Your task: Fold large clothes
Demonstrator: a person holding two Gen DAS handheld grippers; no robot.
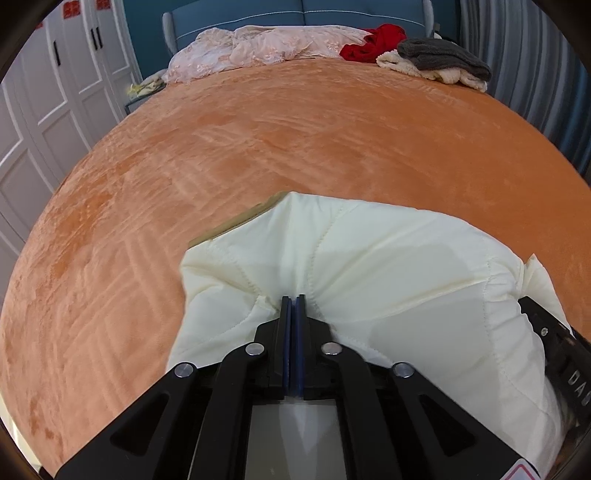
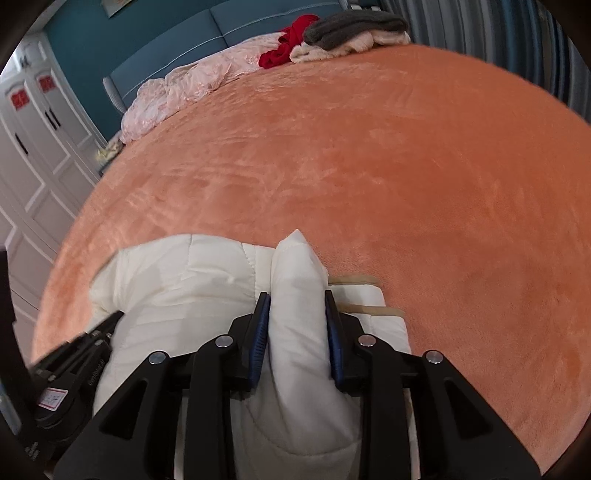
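I see the orange plush bedspread (image 1: 258,147) filling both views, with a crumpled pink lace cover (image 1: 258,48), a red garment (image 1: 373,42) and a grey knit (image 1: 443,55) heaped at its far end. The cream quilted jacket (image 1: 388,266) lies bunched on the near edge just before me. My left gripper (image 1: 294,301) pinches a thin fold of it, fingers almost together, while my right gripper (image 2: 297,302) clamps a thick puffy roll between wider-set blue pads (image 2: 260,332).

Bedroom: bed (image 1: 295,140) under orange plush cover, blue padded headboard (image 1: 295,14), teal wall (image 2: 85,40), white panelled wardrobe (image 1: 44,110) left, grey curtain (image 1: 535,66) right.
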